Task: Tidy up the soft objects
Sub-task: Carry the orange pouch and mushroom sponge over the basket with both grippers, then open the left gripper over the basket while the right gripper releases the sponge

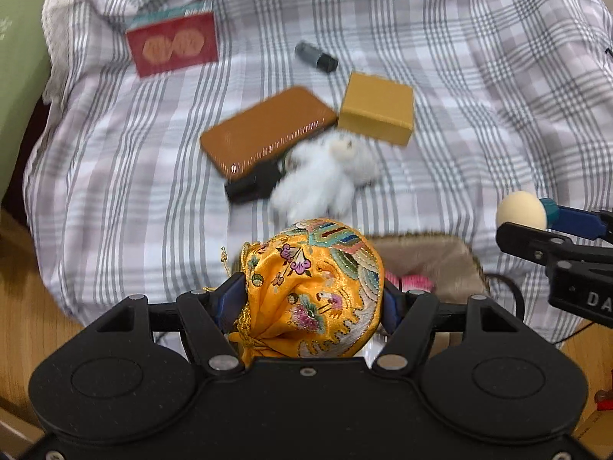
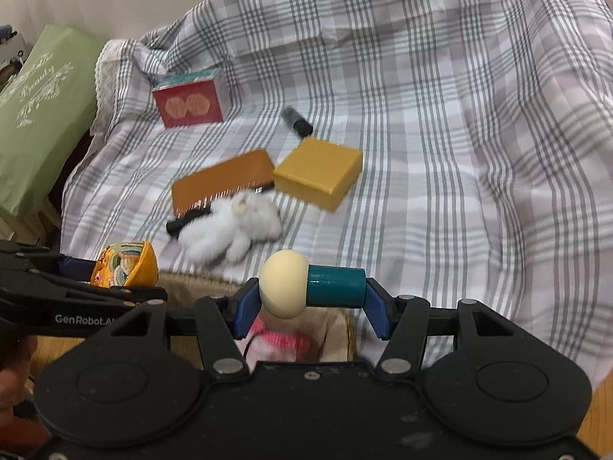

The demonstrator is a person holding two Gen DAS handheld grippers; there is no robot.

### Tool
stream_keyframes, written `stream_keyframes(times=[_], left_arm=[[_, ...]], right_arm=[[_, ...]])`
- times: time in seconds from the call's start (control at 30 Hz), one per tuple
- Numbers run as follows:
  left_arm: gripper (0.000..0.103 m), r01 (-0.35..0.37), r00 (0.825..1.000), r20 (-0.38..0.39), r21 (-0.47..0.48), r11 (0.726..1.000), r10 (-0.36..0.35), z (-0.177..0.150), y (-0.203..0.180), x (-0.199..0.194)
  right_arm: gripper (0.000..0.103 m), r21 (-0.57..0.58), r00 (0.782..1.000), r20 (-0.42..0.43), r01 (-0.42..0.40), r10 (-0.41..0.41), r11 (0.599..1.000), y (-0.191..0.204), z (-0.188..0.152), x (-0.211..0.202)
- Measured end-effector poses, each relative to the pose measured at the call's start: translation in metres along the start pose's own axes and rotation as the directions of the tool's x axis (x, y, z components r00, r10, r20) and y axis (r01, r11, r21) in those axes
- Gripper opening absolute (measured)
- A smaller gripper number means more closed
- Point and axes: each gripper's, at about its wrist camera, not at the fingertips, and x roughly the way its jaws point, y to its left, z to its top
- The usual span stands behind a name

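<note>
The left gripper (image 1: 312, 295), at the bottom centre of its own view, has its blue pads pressed against both sides of a yellow embroidered pouch (image 1: 312, 287): glossy satin, rounded and stuffed, stitched with flowers and scallop bands, its gold cord hanging at the lower left. The right gripper (image 2: 312, 303) is closed partway on a mushroom-shaped piece (image 2: 310, 283), a smooth cream dome joined to a teal cylinder lying sideways, one blue pad on the dome and the other on the cylinder's end.

Just beyond both sets of jaws, low in each frame, sits a tan fabric-lined basket (image 2: 337, 329) with something pink (image 2: 283, 343) inside (too blurred to identify). In the right wrist view the left tool's side reads "GenRobot.AI" in white; in the left wrist view only the letters "DA" show on the right tool at the right edge.

Further out, mid-frame on the grey-and-white plaid cloth (image 2: 459, 191), lies a fluffy white plush toy (image 2: 233, 226) beside a small black object (image 2: 184, 222), a flat orange-brown case (image 2: 220, 184) and a mustard square box (image 2: 318, 174). Above these are a dark cylinder (image 2: 297, 120) and a red box (image 2: 189, 105) bearing two gold hexagonal emblems. At the upper left stands a green paper bag (image 2: 42, 115) with white script, "Beauty" legible
</note>
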Motion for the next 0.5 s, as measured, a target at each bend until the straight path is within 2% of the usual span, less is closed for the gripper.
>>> stream_keyframes(times=[0.23, 0.5], left_arm=[[0.064, 0.004, 0.999, -0.040, -0.044, 0.999, -0.006, -0.021, 0.004, 0.002], [0.065, -0.002, 0.998, -0.056, -0.073, 0.997, -0.002, -0.027, 0.005, 0.004]], right_arm=[[0.056, -0.031, 0.997, -0.077, -0.026, 0.024, 0.999, 0.003, -0.018, -0.008], [0.056, -0.075, 0.990, -0.128, -0.063, 0.053, 0.995, 0.016, -0.036, -0.007]])
